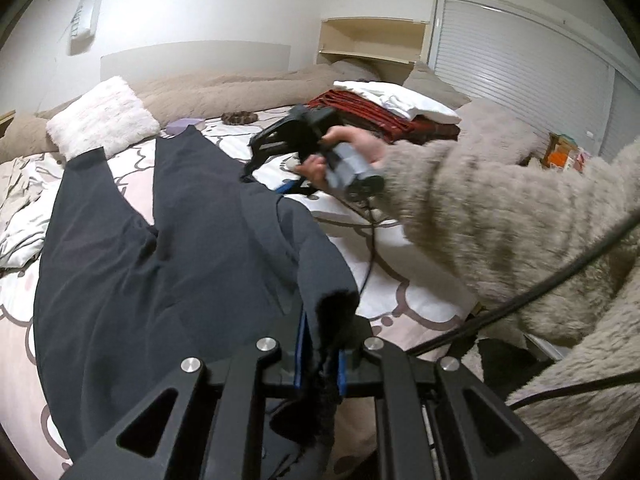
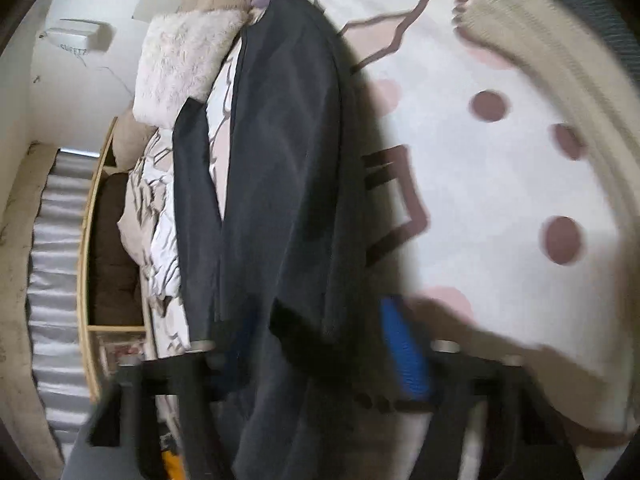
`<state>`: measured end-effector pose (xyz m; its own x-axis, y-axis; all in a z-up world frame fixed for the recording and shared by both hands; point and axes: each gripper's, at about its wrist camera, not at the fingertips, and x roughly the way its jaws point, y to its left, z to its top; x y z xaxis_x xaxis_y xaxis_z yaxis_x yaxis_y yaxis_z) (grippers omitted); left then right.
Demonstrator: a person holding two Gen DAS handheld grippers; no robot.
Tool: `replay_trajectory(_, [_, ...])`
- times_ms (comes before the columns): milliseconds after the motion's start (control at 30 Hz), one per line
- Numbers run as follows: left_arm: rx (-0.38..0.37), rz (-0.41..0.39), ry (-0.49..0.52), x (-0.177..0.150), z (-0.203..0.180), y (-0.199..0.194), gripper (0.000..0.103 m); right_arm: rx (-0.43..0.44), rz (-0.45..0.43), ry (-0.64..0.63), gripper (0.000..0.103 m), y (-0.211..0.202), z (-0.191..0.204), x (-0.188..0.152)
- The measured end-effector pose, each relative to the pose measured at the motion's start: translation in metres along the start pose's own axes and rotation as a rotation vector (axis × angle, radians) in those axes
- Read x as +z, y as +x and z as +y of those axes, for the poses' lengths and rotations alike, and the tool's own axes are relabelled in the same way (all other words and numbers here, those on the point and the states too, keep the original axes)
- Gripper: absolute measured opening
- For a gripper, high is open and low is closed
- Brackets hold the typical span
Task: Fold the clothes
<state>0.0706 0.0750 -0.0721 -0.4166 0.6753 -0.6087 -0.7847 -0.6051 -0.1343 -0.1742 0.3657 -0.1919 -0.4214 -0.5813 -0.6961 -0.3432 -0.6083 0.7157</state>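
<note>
Your left gripper [image 1: 320,354] pinches the trousers' [image 1: 160,248] hem on the bed [image 1: 400,264]; your right gripper [image 2: 320,344], part spread, straddles the cloth. Seat it deep before clamping.

Our left gripper [image 1: 320,356] has its fingers [image 1: 301,344] pinched together, pointing downward. Our right hand [image 1: 352,152], in a fuzzy sleeve [image 1: 480,216], reaches forward with the right gripper [image 2: 320,344] partly spread.

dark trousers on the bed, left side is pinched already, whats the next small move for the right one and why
Probably close the right hand-held gripper on the fabric edge between its fingers. The left hand-held gripper is shut on one corner of the dark trousers, while the right one's pads look apart around the cloth, though blur hides contact. Both ends need holding before folding.
</note>
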Motion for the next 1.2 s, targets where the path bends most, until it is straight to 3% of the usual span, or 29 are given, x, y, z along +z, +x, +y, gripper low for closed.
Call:
replay_trajectory(33, [-0.002, -0.002, 0.001, 0.002, 0.000, -0.001, 0.012, -0.010, 0.008, -0.017, 0.017, 0.001, 0.003, 0.001])
replay_trajectory(67, [-0.002, -0.006, -0.004, 0.003, 0.001, -0.003, 0.012, -0.027, 0.000, -0.051, 0.010, -0.001, 0.010, 0.001])
replay_trajectory(133, [-0.005, -0.019, -0.021, 0.004, 0.004, -0.009, 0.012, -0.050, -0.045, -0.141, 0.007, -0.013, 0.030, -0.003])
replay_trajectory(300, [0.008, -0.071, -0.069, 0.003, 0.017, -0.038, 0.012, -0.044, -0.112, -0.314, 0.006, -0.034, 0.105, -0.007])
replay_trajectory(467, [0.063, -0.150, -0.164, -0.006, 0.039, -0.082, 0.012, -0.065, -0.106, -0.557, 0.006, -0.009, 0.220, -0.028])
replay_trajectory(633, [0.134, -0.195, -0.271, -0.028, 0.061, -0.124, 0.011, -0.055, -0.039, -0.746, 0.006, 0.051, 0.311, -0.072])
replay_trajectory(800, [0.201, -0.151, -0.448, -0.076, 0.091, -0.148, 0.011, -0.086, 0.071, -0.896, 0.006, 0.137, 0.374, -0.129])
replay_trajectory(933, [0.247, -0.026, -0.584, -0.118, 0.118, -0.133, 0.011, -0.213, 0.156, -0.940, 0.006, 0.220, 0.378, -0.162])
replay_trajectory(1100, [0.216, 0.110, -0.699, -0.161, 0.141, -0.109, 0.011, -0.358, 0.222, -0.907, 0.007, 0.300, 0.338, -0.182])
replay_trajectory(1133, [0.208, 0.127, -0.704, -0.165, 0.142, -0.106, 0.011, -0.358, 0.217, -0.908, 0.011, 0.299, 0.332, -0.183])
replay_trajectory(1200, [0.197, 0.136, -0.706, -0.169, 0.139, -0.107, 0.011, -0.355, 0.206, -0.909, 0.043, 0.296, 0.321, -0.185])
